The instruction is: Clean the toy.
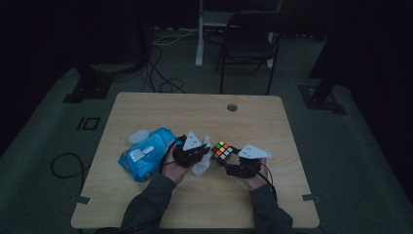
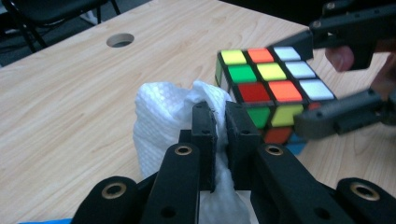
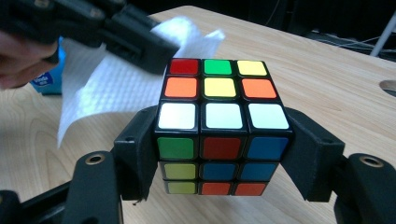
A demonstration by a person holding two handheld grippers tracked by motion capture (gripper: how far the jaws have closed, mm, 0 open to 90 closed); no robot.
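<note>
A scrambled puzzle cube (image 1: 222,150) (image 3: 220,123) (image 2: 268,88) is held just above the wooden table (image 1: 195,109), with my right gripper (image 3: 219,154) (image 1: 233,155) shut on its two sides. My left gripper (image 2: 219,126) (image 1: 204,152) is shut on a crumpled white wipe (image 2: 173,121) (image 1: 202,163) (image 3: 116,74) right beside the cube's left face. In the right gripper view the wipe hangs behind the cube at upper left. Whether the wipe touches the cube is unclear.
A blue pack of wipes (image 1: 146,153) lies on the table left of my left hand, with its white lid (image 1: 138,135) at its far end. A round cable hole (image 1: 232,107) sits near the far edge. A black chair (image 1: 251,44) stands beyond the table.
</note>
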